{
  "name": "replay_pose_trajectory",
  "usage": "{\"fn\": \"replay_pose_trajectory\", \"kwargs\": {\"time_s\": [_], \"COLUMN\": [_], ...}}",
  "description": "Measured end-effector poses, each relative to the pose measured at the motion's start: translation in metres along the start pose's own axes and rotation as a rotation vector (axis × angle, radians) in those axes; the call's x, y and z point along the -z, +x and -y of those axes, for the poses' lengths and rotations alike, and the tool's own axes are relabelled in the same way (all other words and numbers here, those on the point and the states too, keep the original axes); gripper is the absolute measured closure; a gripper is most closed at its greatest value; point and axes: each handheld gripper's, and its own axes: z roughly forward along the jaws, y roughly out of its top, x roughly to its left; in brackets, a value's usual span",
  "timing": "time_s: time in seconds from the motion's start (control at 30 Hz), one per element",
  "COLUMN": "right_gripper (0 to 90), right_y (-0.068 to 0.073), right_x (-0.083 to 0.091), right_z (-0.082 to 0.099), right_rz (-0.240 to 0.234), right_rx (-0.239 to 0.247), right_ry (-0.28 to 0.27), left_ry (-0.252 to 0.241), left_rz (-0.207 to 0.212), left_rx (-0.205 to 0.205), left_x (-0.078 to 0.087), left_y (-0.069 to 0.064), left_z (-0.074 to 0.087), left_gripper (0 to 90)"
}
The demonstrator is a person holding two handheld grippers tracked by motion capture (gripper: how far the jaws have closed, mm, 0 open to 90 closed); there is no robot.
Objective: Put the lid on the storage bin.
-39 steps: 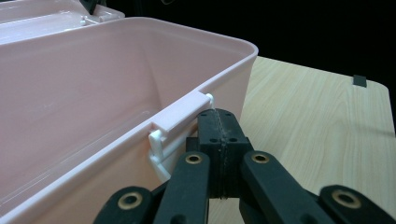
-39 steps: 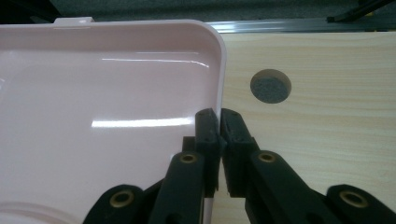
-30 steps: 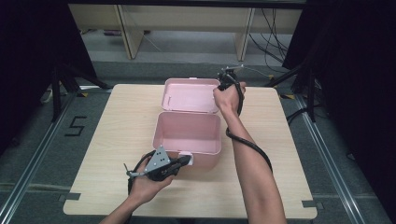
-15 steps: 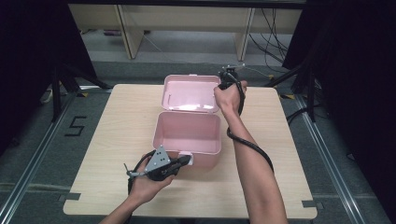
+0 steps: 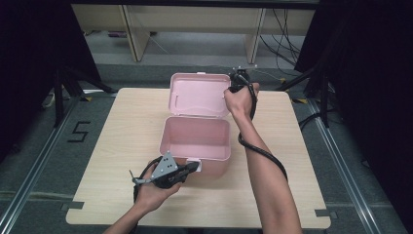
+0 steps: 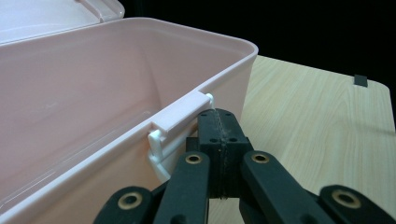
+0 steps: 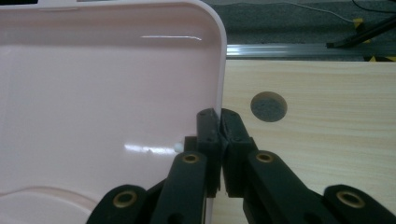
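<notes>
**Open pink box held at its latch and at its lid edge**

The pink rectangular plastic box [image 5: 196,138] stood near the middle of the pale wood-grain table [image 5: 117,141], its mouth facing up and its long axis running across the table from the person's left to right. Its pink rounded-corner plastic lid [image 5: 199,94] was swung back on the far side and stood raised, its smooth, glossy inner face turned toward the person.

The left gripper [image 6: 219,140], seen low at the near wall in the high view [image 5: 192,168], had its black jaws closed together, with no gap visible between the ribbed pads. Its tips lay just under the pale plastic latch tab [image 6: 180,116] on the box's near rim; whether they pinched part of the latch could not be told.

The right gripper [image 7: 219,126], held at the lid's right edge in the high view [image 5: 238,80], had just been closing; its jaws were clamped on the thin right rim of the lid, one pad on the inner face and one outside.

The box walls were smooth, slightly translucent and rounded at the corners. A round grey-filled hole [image 7: 268,106] sat in the tabletop beyond the lid.
</notes>
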Motion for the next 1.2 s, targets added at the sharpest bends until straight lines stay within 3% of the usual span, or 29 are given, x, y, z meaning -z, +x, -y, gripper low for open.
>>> {"fn": "replay_pose_trajectory", "kwargs": {"time_s": [0.17, 0.23, 0.27, 0.4, 0.47, 0.5, 0.6, 0.63, 0.7, 0.73, 0.8, 0.97, 1.07, 1.1, 1.13, 1.2], "right_gripper": [89.0, 89.2, 89.2, 89.4, 89.4, 89.5, 89.5, 89.6, 89.6, 89.6, 89.6, 89.7, 89.7, 89.7, 89.7, 89.7], "right_y": [-0.001, -0.003, -0.002, -0.002, -0.004, -0.001, -0.003, -0.001, -0.001, -0.004, -0.002, -0.004, -0.002, -0.004, -0.003, -0.005], "right_x": [0.002, 0.002, 0.003, 0.006, 0.007, 0.009, 0.010, 0.011, 0.012, 0.012, 0.015, 0.016, 0.017, 0.017, 0.018, 0.017], "right_z": [0.000, 0.000, 0.000, 0.000, 0.000, 0.001, 0.001, 0.001, 0.001, 0.001, 0.002, 0.002, 0.003, 0.003, 0.003, 0.003], "right_rz": [-0.009, -0.020, -0.026, -0.029, -0.032, -0.027, -0.027, -0.032, -0.036, -0.039, -0.041, -0.048, -0.049, -0.049, -0.052, -0.054], "right_rx": [0.005, 0.028, -0.001, 0.003, 0.029, -0.007, 0.032, 0.004, -0.007, 0.035, 0.004, 0.025, 0.001, 0.028, -0.002, 0.043], "right_ry": [-0.005, -0.010, -0.006, -0.016, -0.026, -0.025, -0.037, -0.033, -0.037, -0.046, -0.040, -0.058, -0.047, -0.062, -0.051, -0.077], "left_ry": [0.002, 0.003, 0.002, 0.003, 0.003, 0.003, 0.003, 0.003, 0.004, 0.004, 0.005, 0.003, 0.001, 0.002, 0.001, 0.002], "left_rz": [-0.001, -0.002, -0.002, -0.003, -0.003, -0.002, -0.002, -0.002, -0.002, -0.002, -0.002, -0.003, -0.003, -0.003, -0.003, -0.003], "left_rx": [0.000, -0.002, -0.001, -0.001, -0.001, 0.000, 0.000, -0.001, -0.001, -0.001, -0.001, 0.000, 0.000, 0.000, 0.000, 0.000], "left_x": [0.000, 0.000, -0.001, -0.001, -0.001, -0.001, -0.001, -0.001, -0.001, -0.001, -0.001, -0.001, -0.001, -0.001, -0.001, -0.001], "left_y": [0.001, 0.001, 0.001, 0.001, 0.001, 0.001, 0.001, 0.001, 0.001, 0.001, 0.001, 0.001, 0.001, 0.001, 0.001, 0.001], "left_z": [-0.001, -0.001, -0.001, -0.001, -0.001, -0.001, -0.001, -0.001, -0.001, -0.001, -0.001, -0.001, -0.001, -0.001, -0.001, -0.001], "left_gripper": [90.0, 90.0, 90.0, 90.0, 90.0, 90.0, 90.0, 90.0, 90.0, 90.0, 90.0, 90.0, 90.0, 90.0, 90.0, 90.0]}}
